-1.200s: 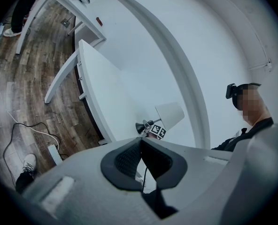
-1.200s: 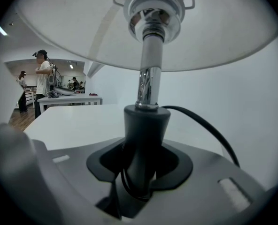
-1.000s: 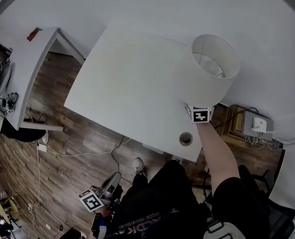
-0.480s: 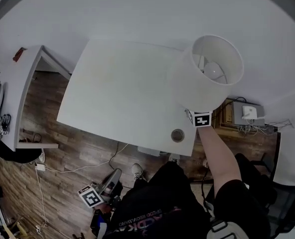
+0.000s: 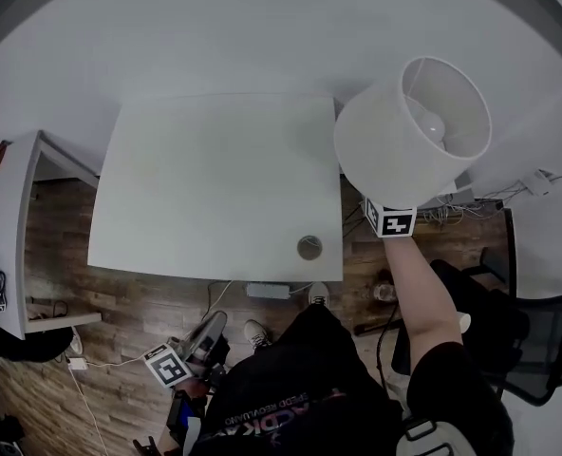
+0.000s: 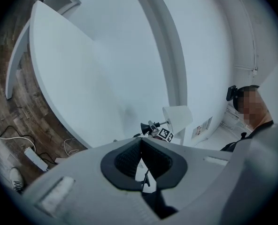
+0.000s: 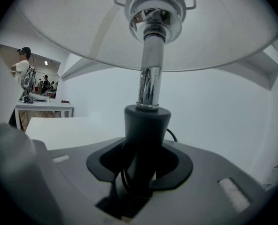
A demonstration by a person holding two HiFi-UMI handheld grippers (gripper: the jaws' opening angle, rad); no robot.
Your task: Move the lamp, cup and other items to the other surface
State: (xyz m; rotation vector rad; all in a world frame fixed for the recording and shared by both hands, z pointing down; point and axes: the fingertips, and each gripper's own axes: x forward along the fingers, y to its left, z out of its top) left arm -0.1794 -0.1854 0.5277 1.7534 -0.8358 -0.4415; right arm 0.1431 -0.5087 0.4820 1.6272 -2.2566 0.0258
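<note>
The left gripper (image 5: 179, 366) hangs low by the person's legs, and its jaws (image 6: 142, 142) are pressed together with nothing in them. The right gripper (image 5: 388, 218) pinches the lamp (image 5: 409, 145) tight by its dark bottom part (image 7: 141, 158). Above the jaws the lamp has a black neck, then a shiny silver pole (image 7: 148, 86), then a big white shade that is wide at the top. A round bulb shows inside the shade. The lamp is up in the air and leans to the right, just past the right edge of the white table (image 5: 205, 188). A small round thing (image 5: 309, 247) sits near the table's front edge. A second ago the shade hung over the table's right corner; now it is off to the side, over the floor and the wires by the wall
</note>
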